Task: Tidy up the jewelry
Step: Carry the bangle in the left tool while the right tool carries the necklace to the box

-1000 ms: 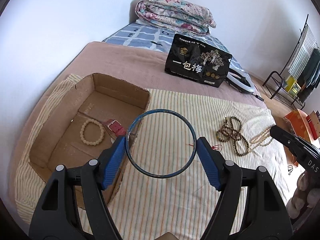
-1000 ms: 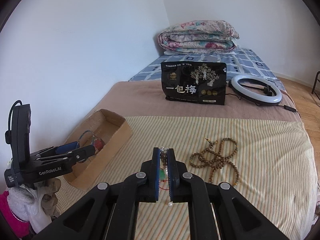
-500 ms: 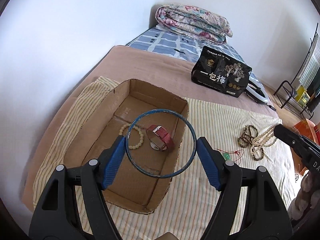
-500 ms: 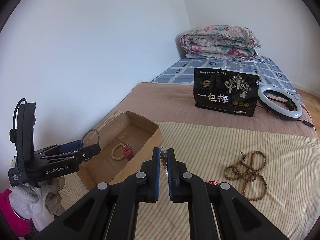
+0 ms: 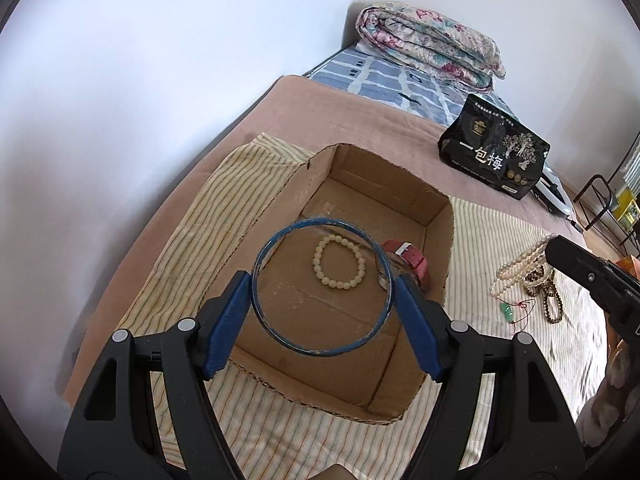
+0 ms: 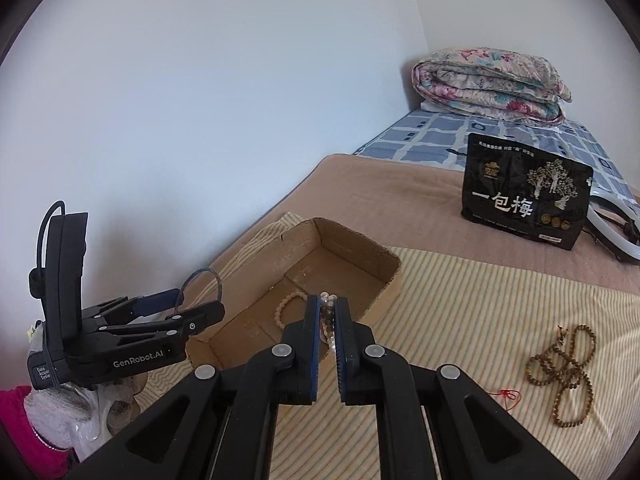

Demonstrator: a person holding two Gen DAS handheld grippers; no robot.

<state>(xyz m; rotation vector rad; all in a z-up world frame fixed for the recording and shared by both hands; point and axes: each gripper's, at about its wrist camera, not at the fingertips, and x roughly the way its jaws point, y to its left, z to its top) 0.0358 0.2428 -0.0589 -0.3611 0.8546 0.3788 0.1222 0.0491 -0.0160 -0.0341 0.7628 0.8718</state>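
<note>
We pinch a blue bangle [image 5: 322,287] in our left gripper [image 5: 322,300] above the box [image 5: 448,248], ready to drop it. Our right gripper [image 6: 329,320] is clamped on pearl beads [image 6: 328,312], likely bound there too.

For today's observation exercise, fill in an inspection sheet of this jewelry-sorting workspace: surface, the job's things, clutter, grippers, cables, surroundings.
Surface: striped cloth over a brown blanket on a bed.
Job's things: cardboard box holding a cream bead bracelet and red watch; brown bead strand and green pendant on the cloth.
Clutter: black snack bag.
Grippers: left gripper holds a blue bangle above the box; right gripper shut on a pearl strand.
Cables: nothing seen clearly.
Surroundings: folded quilt, white wall.
</note>
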